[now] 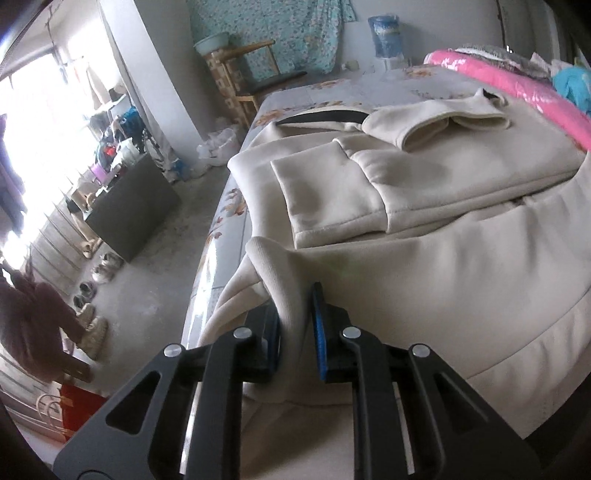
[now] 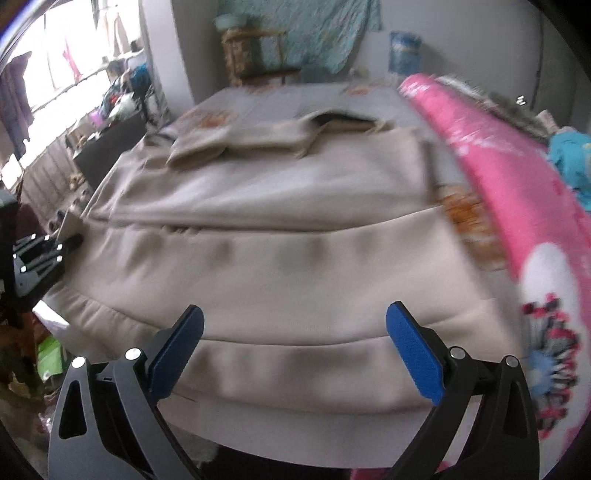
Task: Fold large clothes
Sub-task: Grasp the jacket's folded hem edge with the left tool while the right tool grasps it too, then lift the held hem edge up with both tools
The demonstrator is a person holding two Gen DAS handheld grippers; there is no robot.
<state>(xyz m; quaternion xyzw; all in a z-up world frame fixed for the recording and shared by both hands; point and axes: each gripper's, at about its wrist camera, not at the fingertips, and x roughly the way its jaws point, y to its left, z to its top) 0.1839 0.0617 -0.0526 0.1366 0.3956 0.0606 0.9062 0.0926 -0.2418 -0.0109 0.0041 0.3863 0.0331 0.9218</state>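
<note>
Left gripper (image 1: 295,325): jaws closed on a bunched ridge of the beige sweatshirt (image 1: 424,266) at its near left corner, blue pads pressing cloth from both sides. Right gripper (image 2: 295,347): jaws spread wide, nothing between the pads; hem band of the sweatshirt lies just below and ahead of them, contact not evident.

Sweatshirt lies flat on the bed (image 1: 332,92), near edge toward both grippers, collar at the far end toward the floral curtain (image 1: 288,33). Both sleeves (image 1: 332,199) already folded across the body. Long axis runs from hem to collar, away from the cameras. Pink quilt (image 2: 498,166) lies along the sweatshirt's right side.

Judged step: taking hold of the hem corners for the lengthwise fold. Next move likely calls for the right jaws to close on the right hem corner, then both to lift and carry the hem toward the collar.
</note>
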